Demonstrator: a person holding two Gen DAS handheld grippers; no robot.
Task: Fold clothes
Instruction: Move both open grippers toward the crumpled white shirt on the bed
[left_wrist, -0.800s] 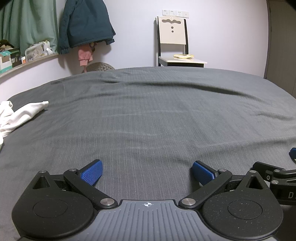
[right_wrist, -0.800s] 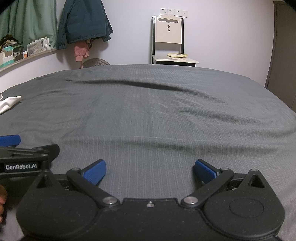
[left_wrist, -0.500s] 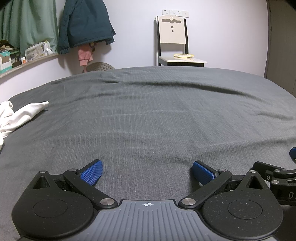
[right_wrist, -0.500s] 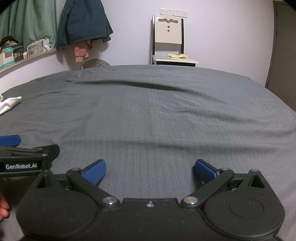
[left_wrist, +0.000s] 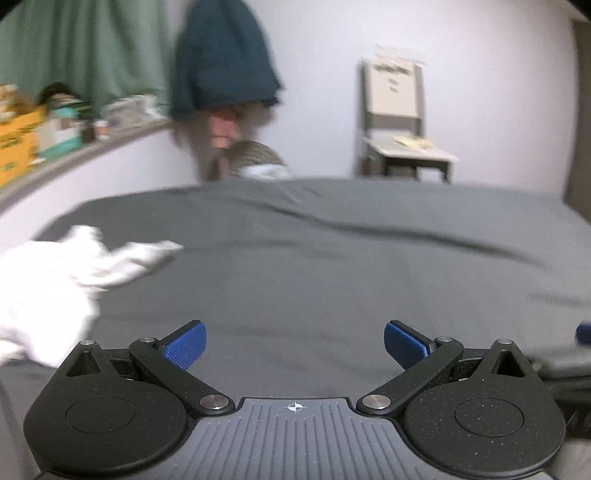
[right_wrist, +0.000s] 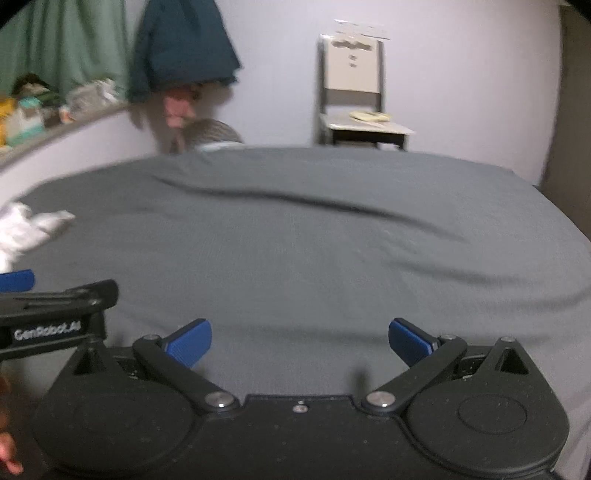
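Your fingers (left_wrist: 184, 345) were spread wide on both the left gripper (left_wrist: 295, 343) and the right gripper (right_wrist: 300, 343), holding nothing. The white cloth (left_wrist: 55, 280) lay bunched at the bed's (left_wrist: 314, 266) left side. You needed to reach there, pinch one edge and spread it flat.

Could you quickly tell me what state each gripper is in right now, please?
Left gripper: open, holding nothing, over the grey bedsheet.
Right gripper: open, holding nothing, over the same sheet.
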